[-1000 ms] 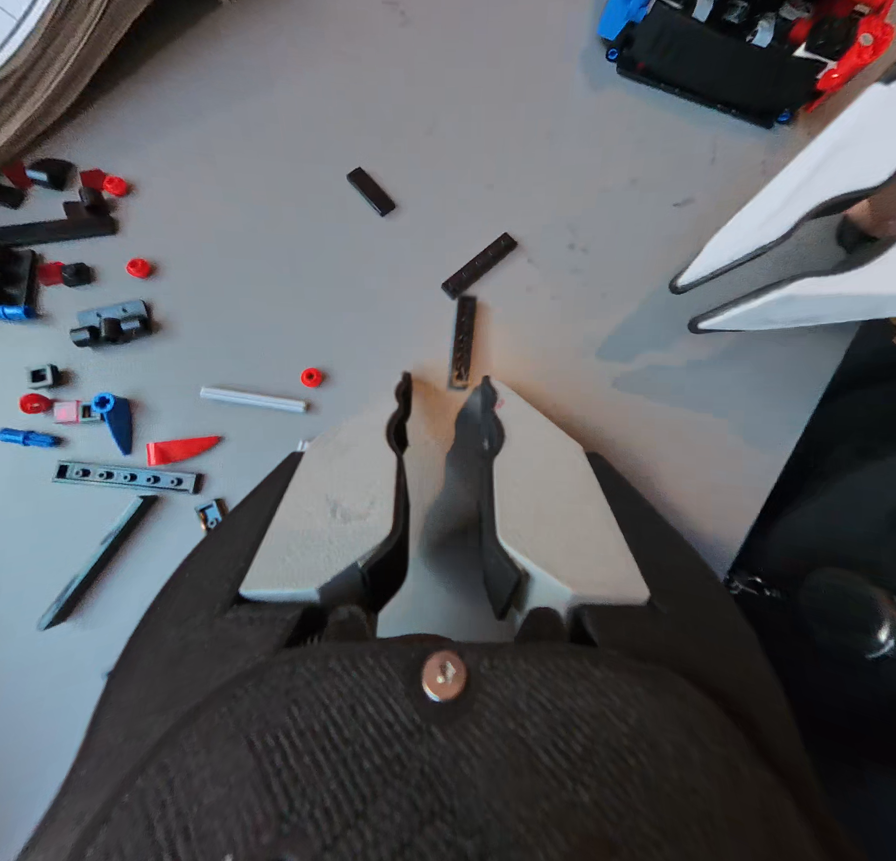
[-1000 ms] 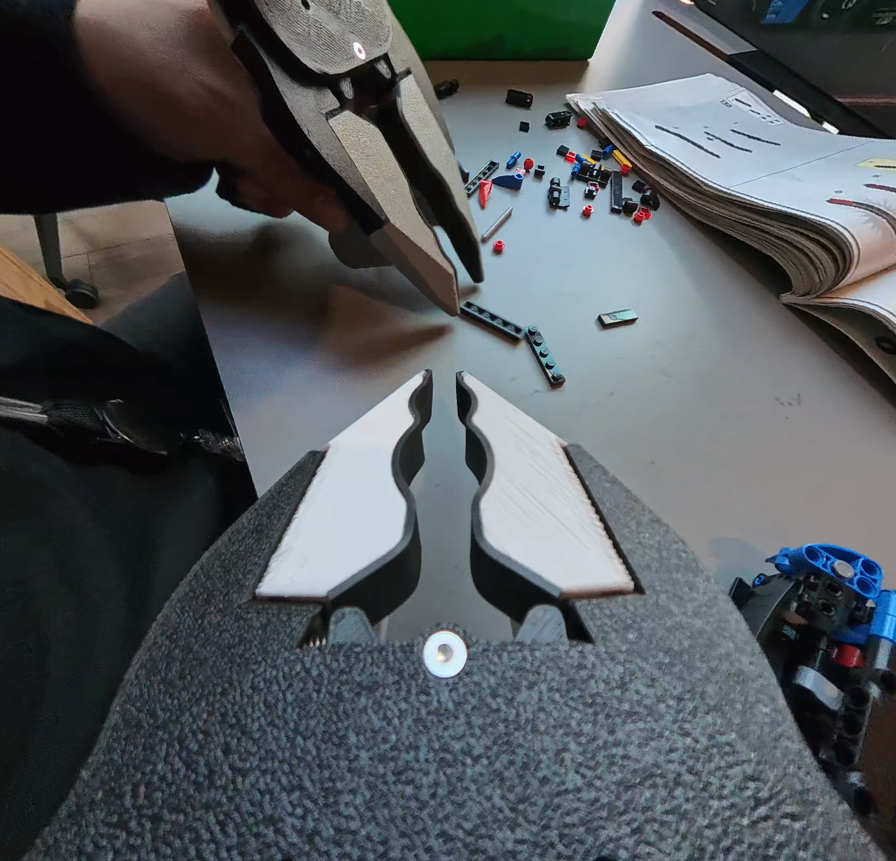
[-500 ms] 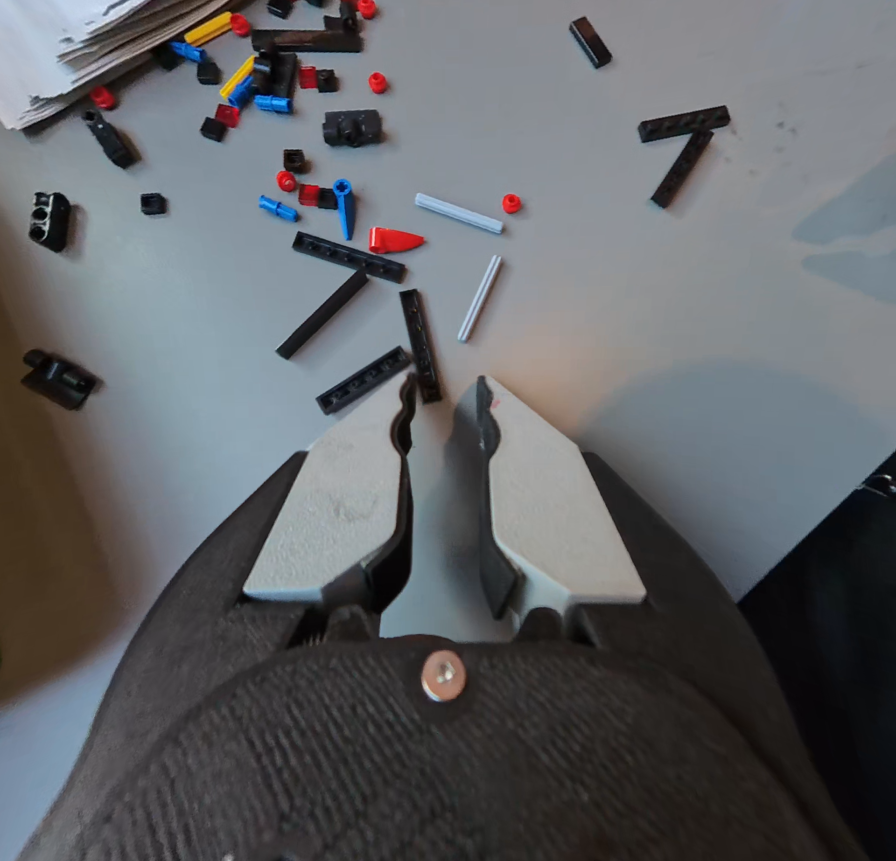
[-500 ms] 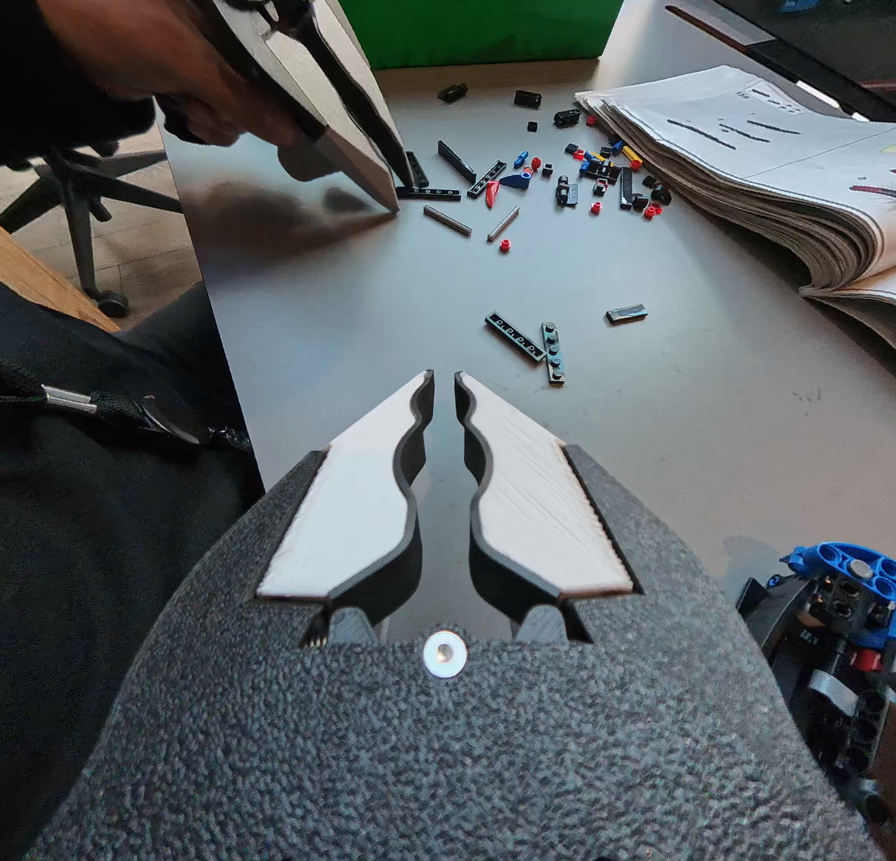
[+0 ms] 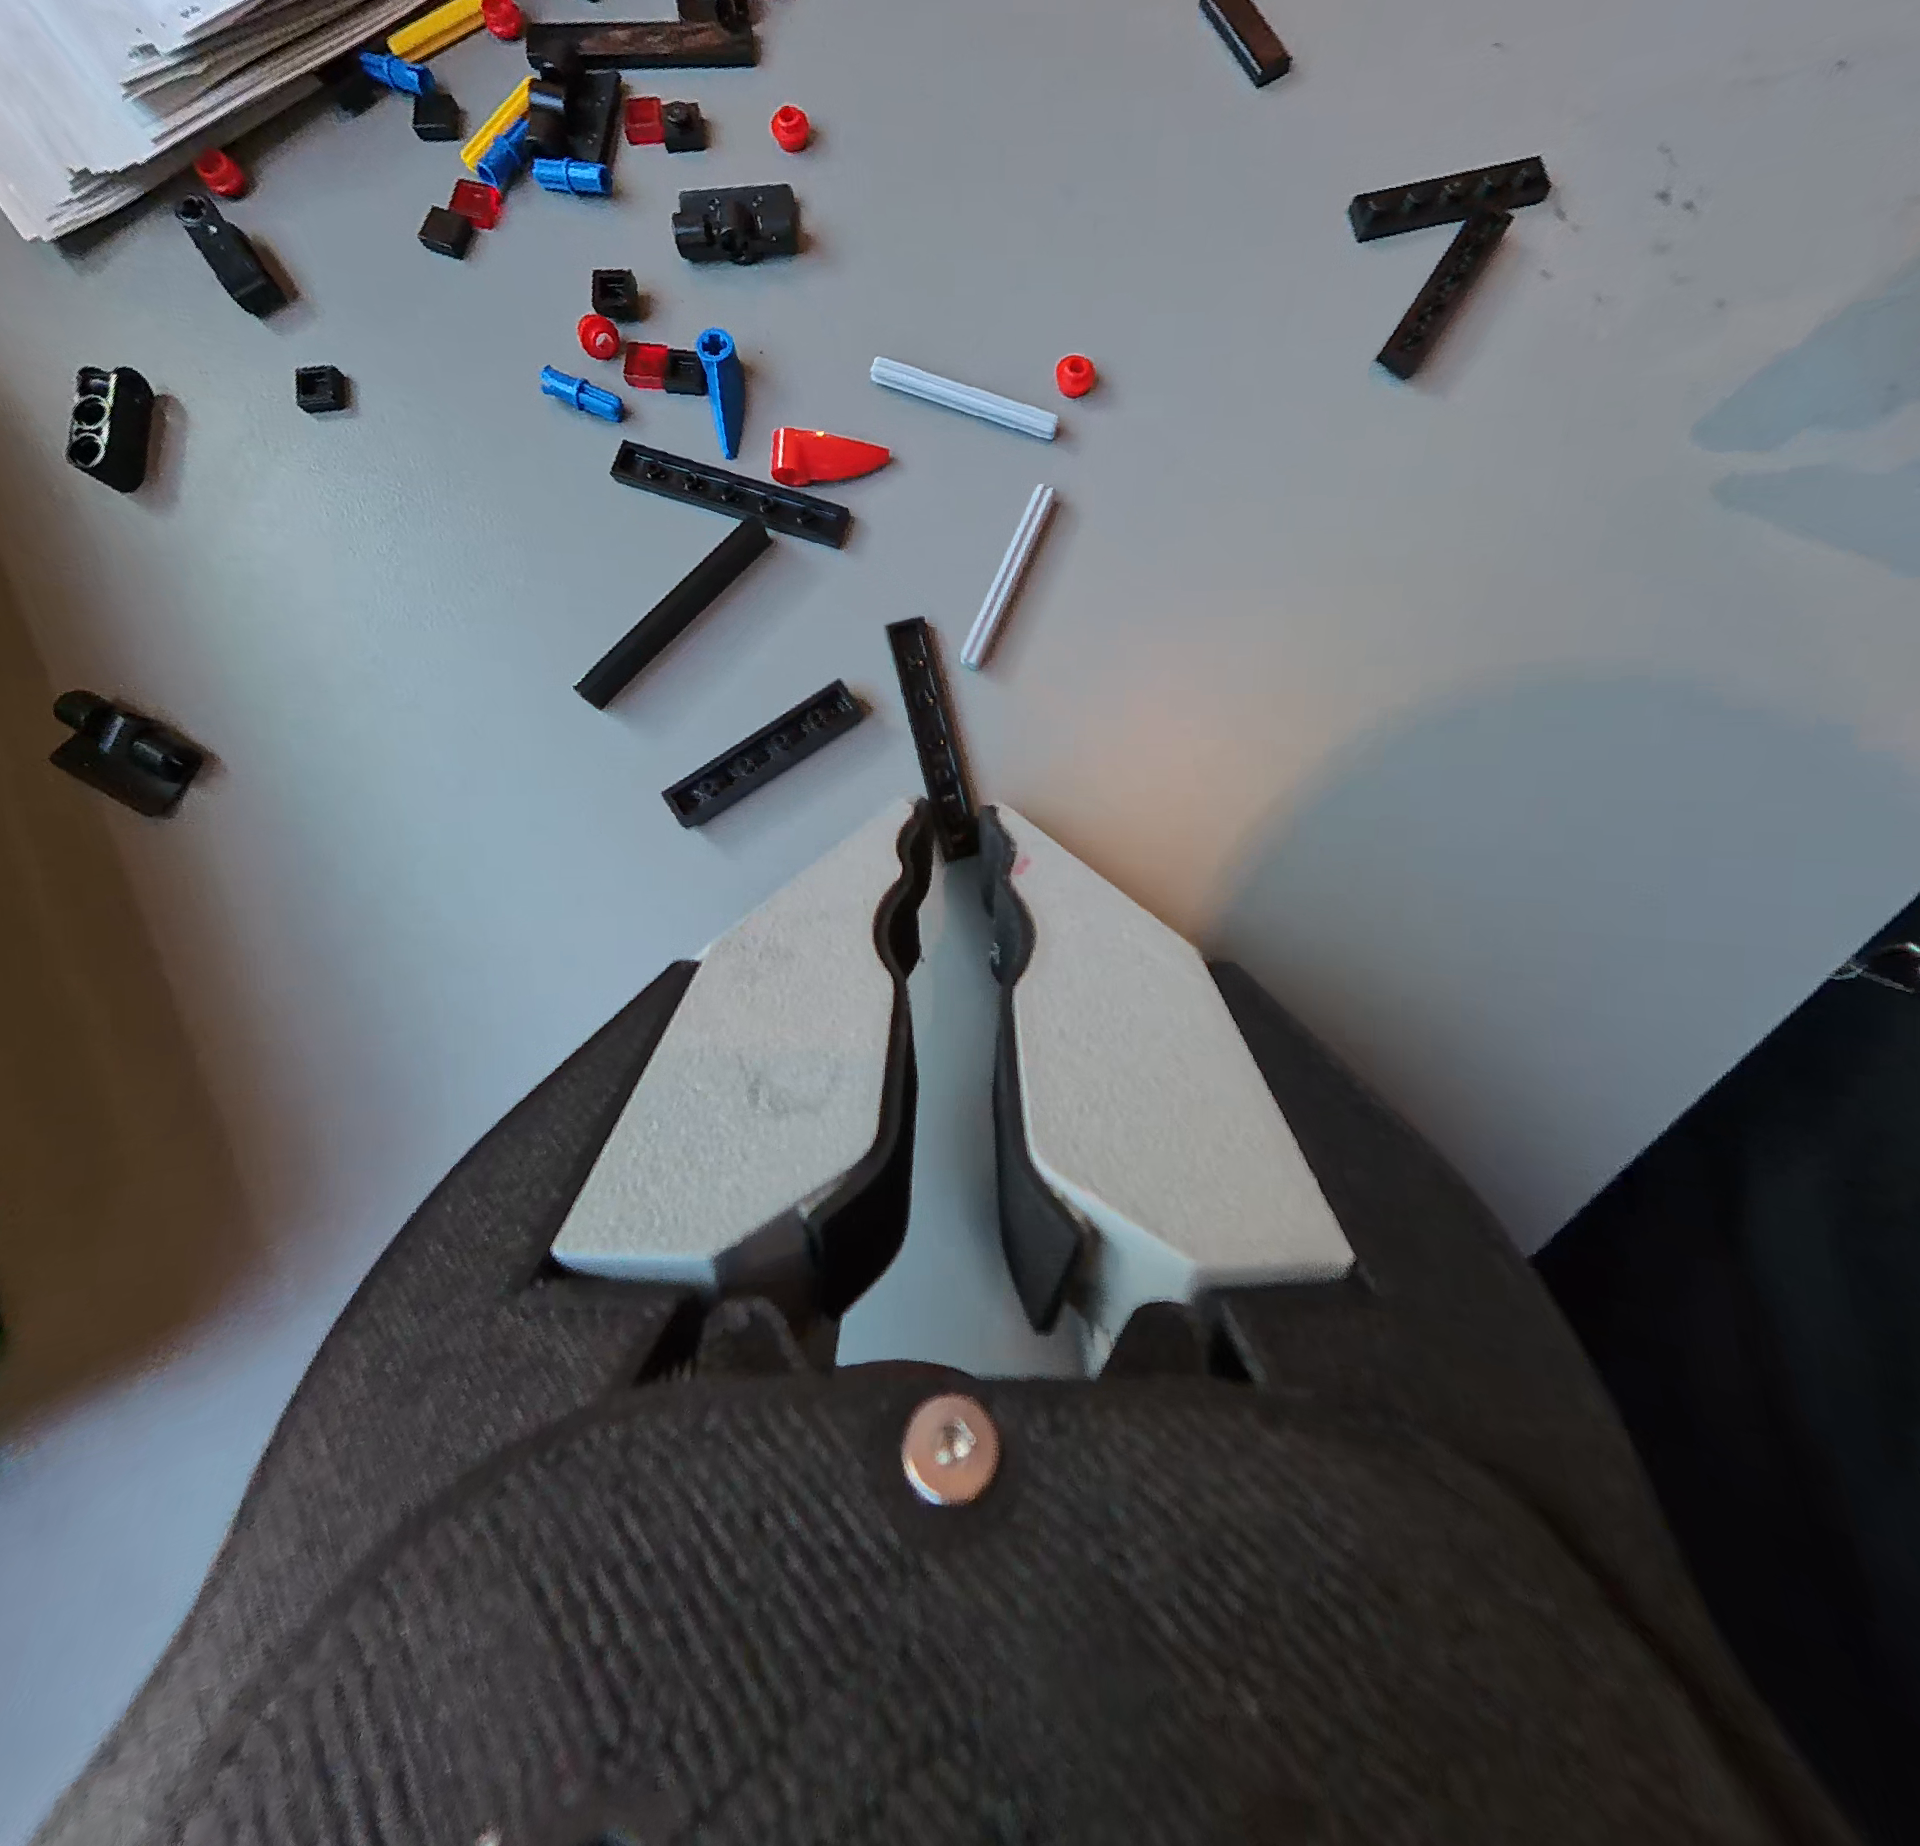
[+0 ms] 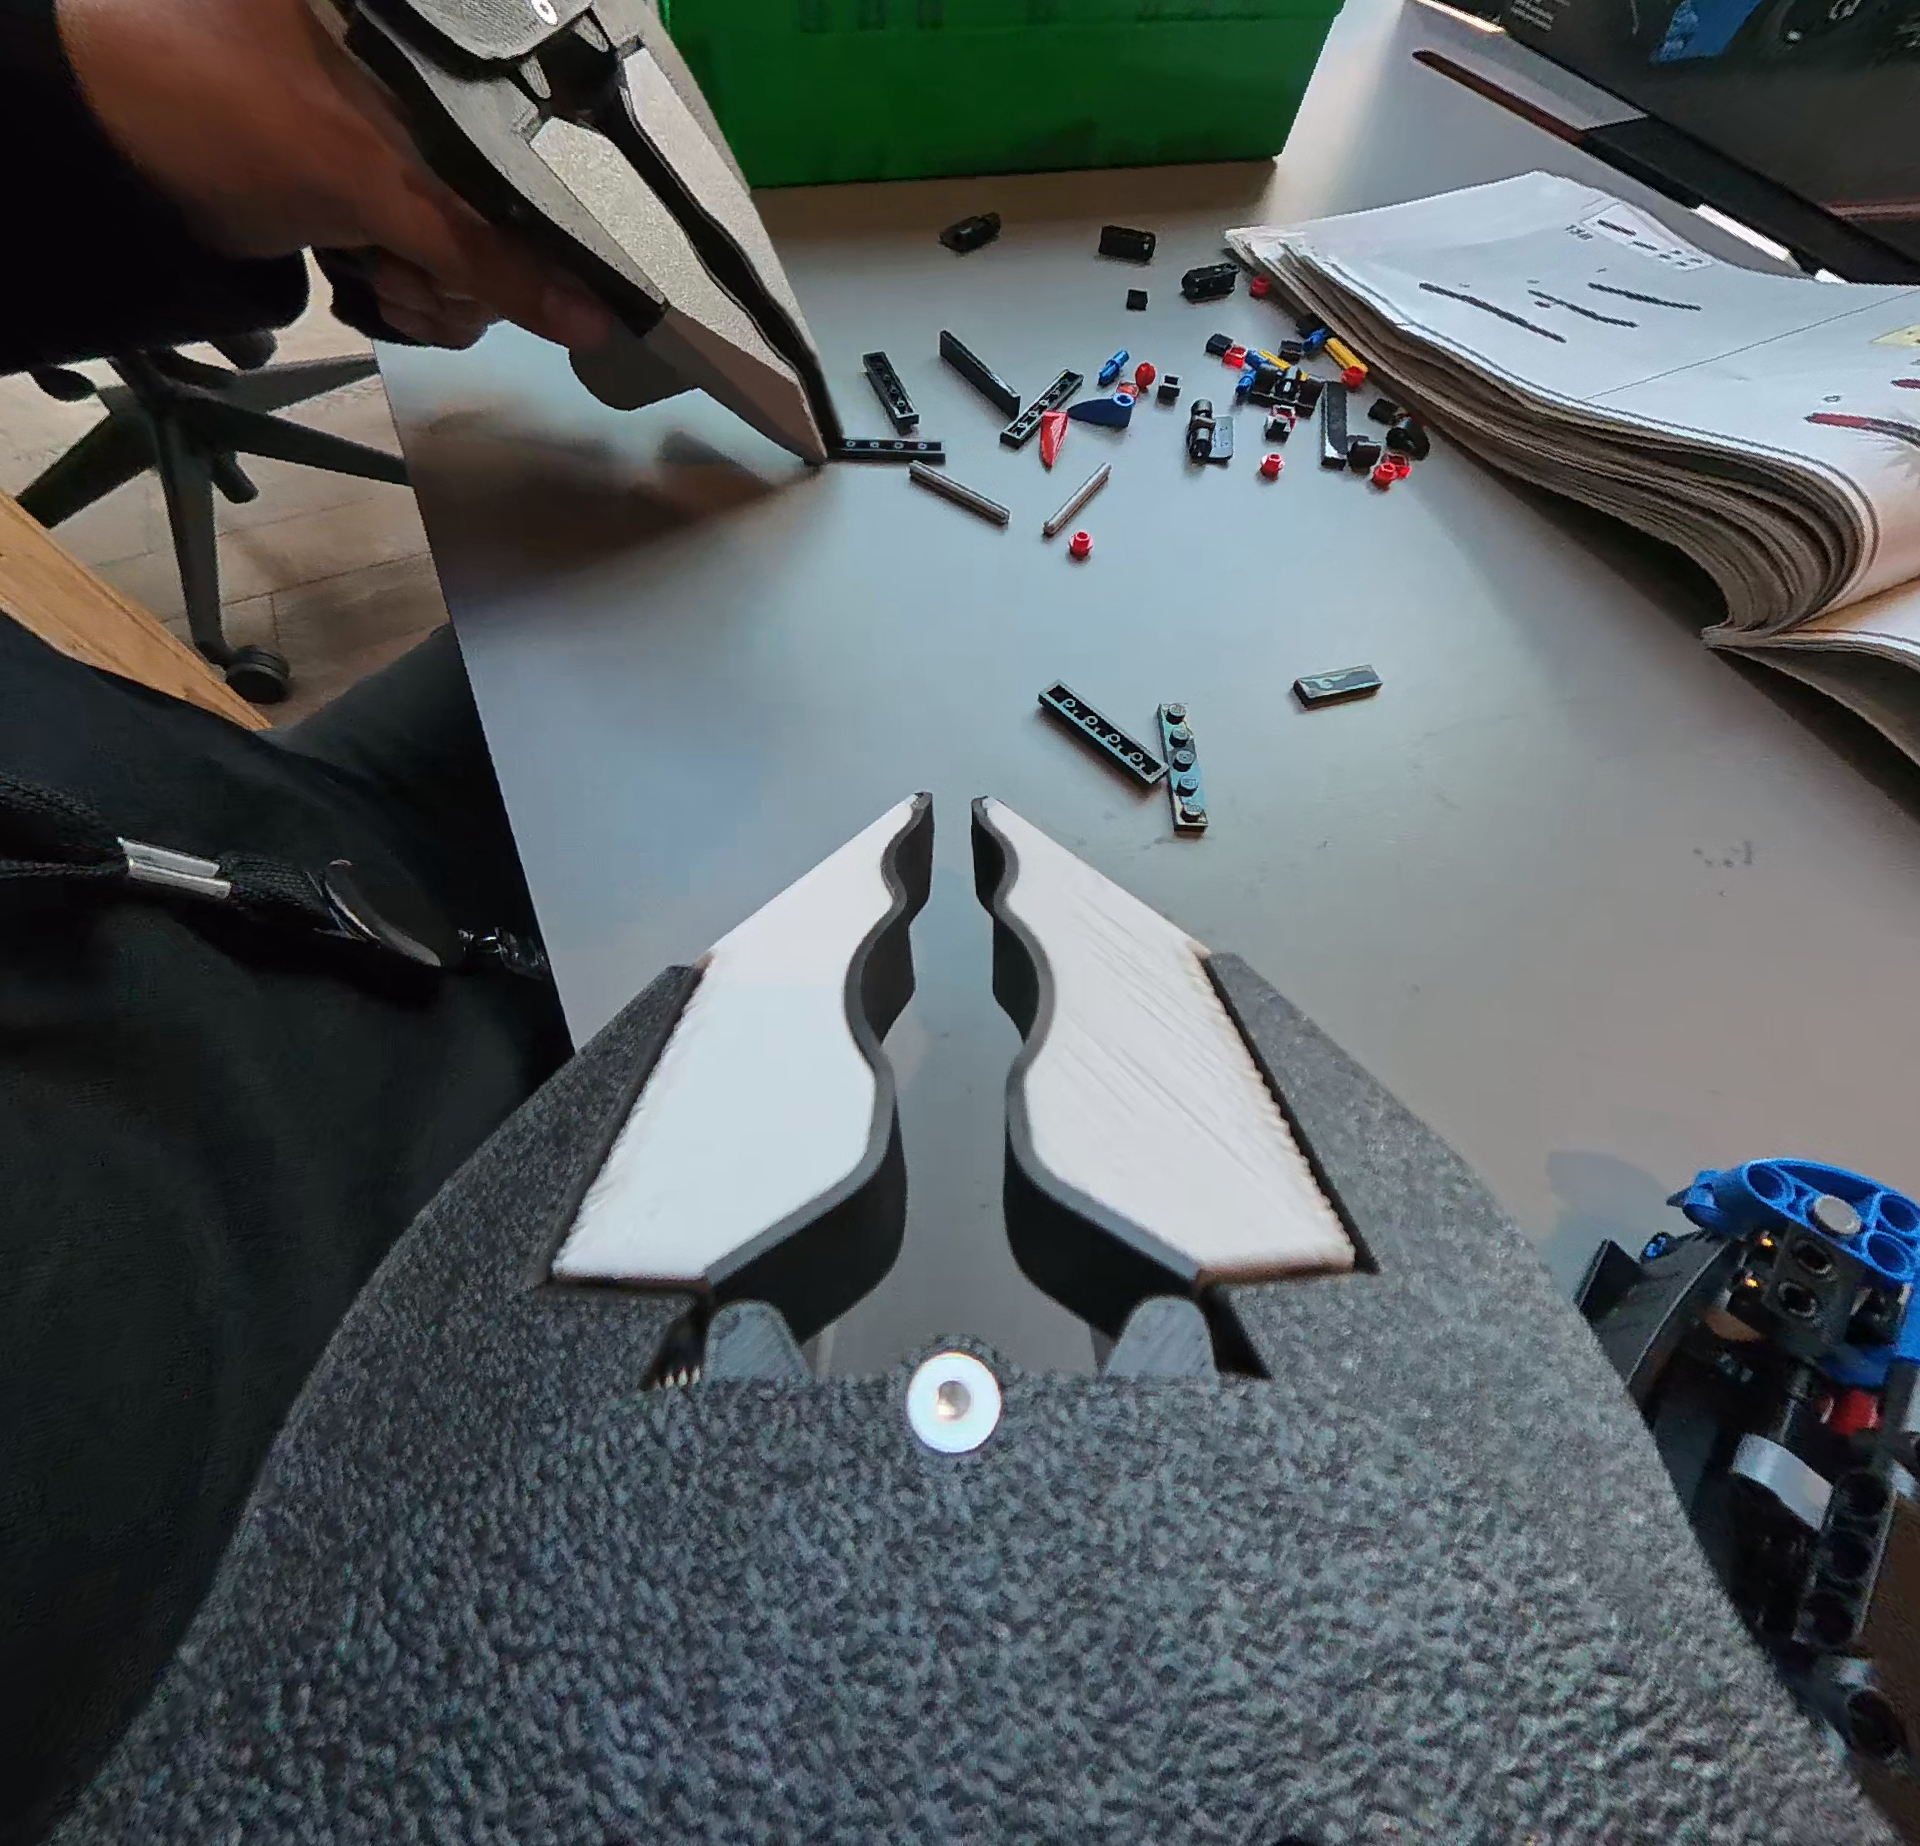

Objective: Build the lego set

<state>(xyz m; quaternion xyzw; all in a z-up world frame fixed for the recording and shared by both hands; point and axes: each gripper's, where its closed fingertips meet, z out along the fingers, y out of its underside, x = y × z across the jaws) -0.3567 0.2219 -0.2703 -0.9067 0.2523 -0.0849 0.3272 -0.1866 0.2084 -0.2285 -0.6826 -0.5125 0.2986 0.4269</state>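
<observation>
My left gripper [image 5: 951, 832] is low over the grey table [image 5: 1351, 757], shut on the near end of a long black plate [image 5: 928, 716]. The plate lies flat and points away from me. The right wrist view shows this gripper [image 6: 821, 451] at the plate's end [image 6: 894, 446]. My right gripper [image 6: 951, 809] hangs above the table's near part, its tips almost together and empty. The part-built black, blue and red model [image 6: 1787, 1308] stands at its lower right. Two black plates [image 6: 1101, 747] lie touching just ahead of it; they also show in the left wrist view [image 5: 1449, 198].
Loose black, red, blue and yellow pieces [image 5: 582, 134] lie by the open instruction booklet [image 6: 1610, 394]. Two grey axles [image 5: 964, 412] and another black plate [image 5: 764, 754] lie near my left tips. A green bin [image 6: 987, 51] and the set's box [image 6: 1714, 30] stand at the back. My right fingertips sit around 20 cm from my left ones.
My left gripper has swung from the two touching plates to the loose pile, come down and closed on the end of a black plate. My right gripper has hardly moved.
</observation>
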